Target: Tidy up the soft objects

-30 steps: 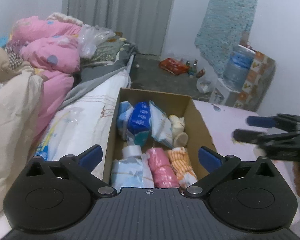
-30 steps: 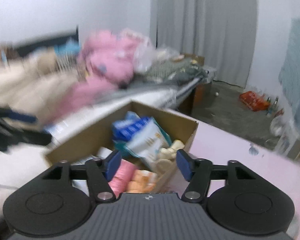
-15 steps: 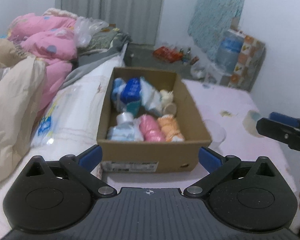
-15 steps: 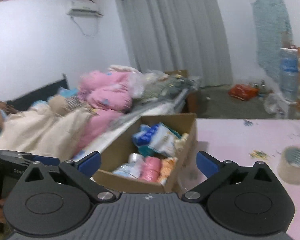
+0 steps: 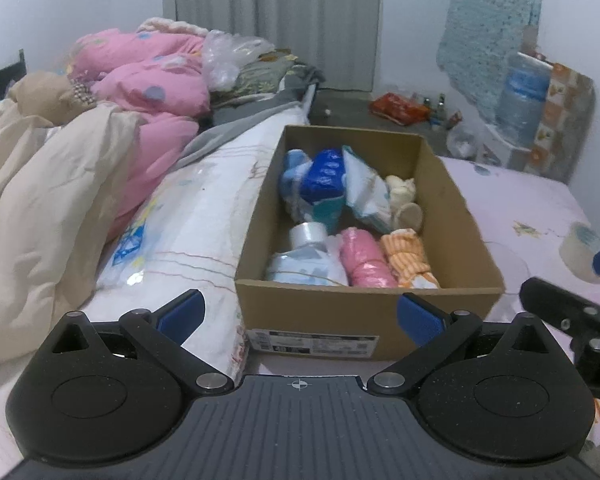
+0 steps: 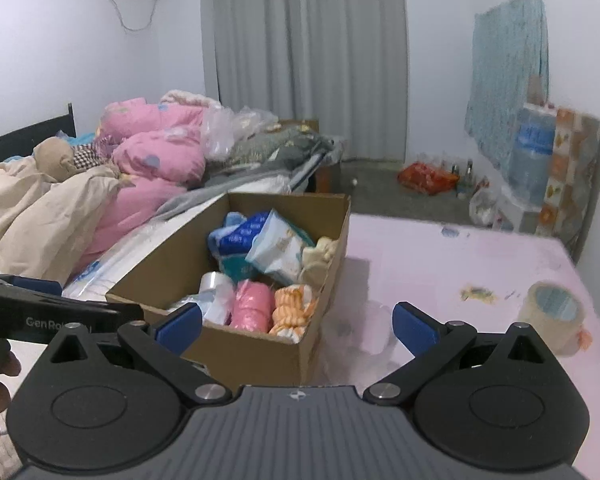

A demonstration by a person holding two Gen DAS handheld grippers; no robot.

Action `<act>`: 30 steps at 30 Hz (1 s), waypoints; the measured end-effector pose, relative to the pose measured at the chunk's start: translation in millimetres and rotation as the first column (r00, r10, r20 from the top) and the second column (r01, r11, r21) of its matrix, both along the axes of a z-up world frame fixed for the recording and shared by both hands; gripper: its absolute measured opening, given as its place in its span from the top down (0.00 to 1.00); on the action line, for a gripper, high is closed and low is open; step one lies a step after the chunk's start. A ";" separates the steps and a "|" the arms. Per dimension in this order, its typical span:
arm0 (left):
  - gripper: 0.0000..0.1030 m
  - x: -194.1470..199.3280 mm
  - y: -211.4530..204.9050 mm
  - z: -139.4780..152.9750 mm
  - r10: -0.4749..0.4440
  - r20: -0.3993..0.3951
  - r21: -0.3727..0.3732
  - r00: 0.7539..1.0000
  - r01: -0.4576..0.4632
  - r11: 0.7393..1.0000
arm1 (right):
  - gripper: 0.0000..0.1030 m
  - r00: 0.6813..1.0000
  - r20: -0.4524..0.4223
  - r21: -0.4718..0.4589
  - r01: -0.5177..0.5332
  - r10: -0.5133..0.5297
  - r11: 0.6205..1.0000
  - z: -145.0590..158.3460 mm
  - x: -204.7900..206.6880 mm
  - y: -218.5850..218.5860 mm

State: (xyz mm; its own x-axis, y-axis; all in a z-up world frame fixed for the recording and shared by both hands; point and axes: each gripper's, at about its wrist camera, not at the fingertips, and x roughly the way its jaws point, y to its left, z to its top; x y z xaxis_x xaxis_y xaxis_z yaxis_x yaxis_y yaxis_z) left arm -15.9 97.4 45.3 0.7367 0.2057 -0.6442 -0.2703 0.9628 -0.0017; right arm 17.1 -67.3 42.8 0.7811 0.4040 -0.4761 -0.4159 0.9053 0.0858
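Squarely in the middle of both views sits the open brown cardboard box [image 5: 364, 308] on the pale pink tabletop [image 6: 440, 264], its left side against the white plastic-wrapped mattress edge [image 5: 204, 216]. Inside it the soft things are packed close: a rolled pink cloth [image 5: 364, 260] lies along the near wall between a pale blue plastic-wrapped bundle [image 5: 304, 268] and a rolled orange-and-white striped cloth [image 5: 410, 258]; behind them stand a blue packet [image 5: 324, 178], a white-and-teal pouch [image 5: 366, 192] leaning against it, and a cream plush piece [image 5: 402, 192] at the right wall. A clear tape roll [image 5: 308, 234] rests on the blue bundle. The left gripper [image 5: 300, 314] hangs just before the box's near wall, jaws spread wide with nothing between them. The right gripper [image 6: 298, 320] hovers over the box's near right corner, likewise released and empty. A roll of beige packing tape [image 6: 552, 316] stands apart on the tabletop to the right. Pink and cream quilts [image 6: 152, 156] are heaped on the bed beyond.
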 end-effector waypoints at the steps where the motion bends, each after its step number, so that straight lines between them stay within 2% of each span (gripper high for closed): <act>1: 0.00 1.6 1.0 -1.3 0.003 -0.005 0.003 1.000 -0.003 1.000 | 0.30 1.000 -0.023 0.010 -0.001 0.001 1.000 -3.3 4.3 2.1; 7: 0.00 5.1 1.7 -7.5 0.017 -0.009 0.016 1.000 -0.017 1.000 | 0.30 0.995 -0.095 0.011 0.024 -0.023 1.000 -17.2 20.4 16.1; 20: 0.00 7.3 9.5 -10.3 0.049 -0.010 0.032 0.999 -0.048 0.998 | 0.30 0.992 -0.104 0.000 0.078 -0.077 0.997 -22.2 26.7 24.8; 30: 0.01 8.5 7.3 -13.2 0.036 -0.025 0.037 0.999 -0.036 0.999 | 0.30 0.988 -0.113 -0.006 0.104 -0.104 0.995 -25.6 24.1 22.7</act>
